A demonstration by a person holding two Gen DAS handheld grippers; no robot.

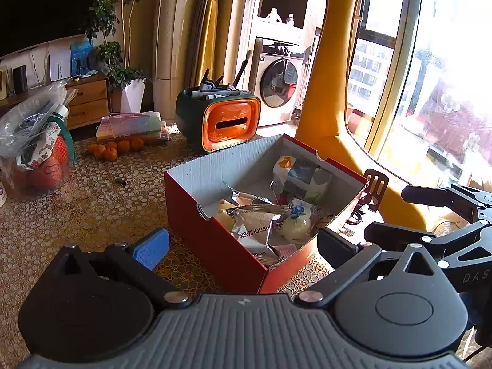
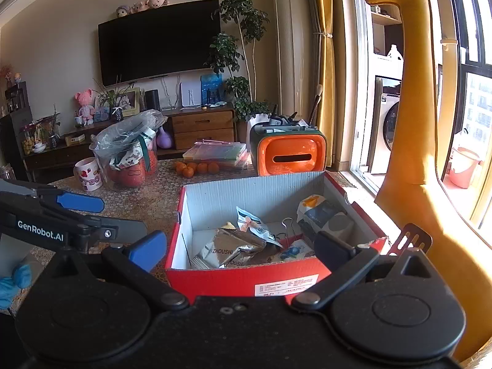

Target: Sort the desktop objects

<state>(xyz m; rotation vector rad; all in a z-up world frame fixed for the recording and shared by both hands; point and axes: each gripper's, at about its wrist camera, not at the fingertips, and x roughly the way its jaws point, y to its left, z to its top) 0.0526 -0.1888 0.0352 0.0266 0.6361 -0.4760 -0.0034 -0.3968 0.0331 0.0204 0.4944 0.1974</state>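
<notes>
Currently: both grippers wide open, nothing held, at the red box

L gripper (image 1: 243, 246) hovers at near corner of red box (image 1: 215, 246); blue pad one side, dark pad other, jaws spread wide w/ box corner between them, no grip on anything. R gripper (image 2: 243, 249) same: fully spread, empty, facing box's near long wall w/ white label (image 2: 286, 286).

Box sits on patterned tabletop (image 1: 92, 209), lid off, interior grey. Contents: silver ZHOUSHI snack packs (image 1: 255, 233), white pack w/ blue print (image 1: 296, 221), larger white/blue bag (image 1: 303, 178) at far end, binder clip (image 2: 287, 226) mid-box.

Black slotted clip thing (image 1: 373, 190) just outside box's right wall, exact contact unclear.

Behind box: orange-front tissue/pen holder (image 1: 227, 123), oranges (image 1: 113, 149), stacked clear cases (image 1: 132, 126), plastic-bagged basket (image 1: 37, 144), mug (image 2: 89, 178). Yellow giraffe figure (image 2: 409, 123) stands by window.
</notes>
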